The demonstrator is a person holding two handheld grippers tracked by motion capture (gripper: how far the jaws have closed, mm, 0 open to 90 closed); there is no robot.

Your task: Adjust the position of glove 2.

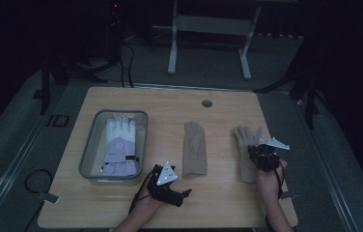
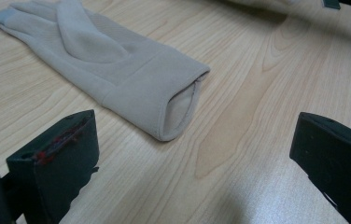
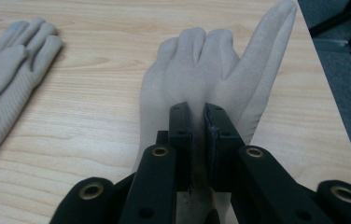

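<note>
Two beige gloves lie flat on the wooden table (image 1: pixel 170 104). The right glove (image 1: pixel 245 150) (image 3: pixel 197 70) has a fold of its back pinched between the jaws of my right gripper (image 1: pixel 260 153) (image 3: pixel 198 122), which is shut on it. The left glove (image 1: pixel 194 149) (image 2: pixel 103 60) lies at the table's middle, its cuff opening toward my left gripper (image 1: pixel 170 186) (image 2: pixel 192 154). That gripper stands open near the front edge, a little short of the cuff, with bare table between its jaws.
A clear plastic bin (image 1: pixel 89 159) at the left holds a white and lilac padded glove (image 1: pixel 119 145). A round cable hole (image 1: pixel 207 103) sits near the table's far edge. The right table edge (image 3: pixel 337 116) runs close beside the pinched glove.
</note>
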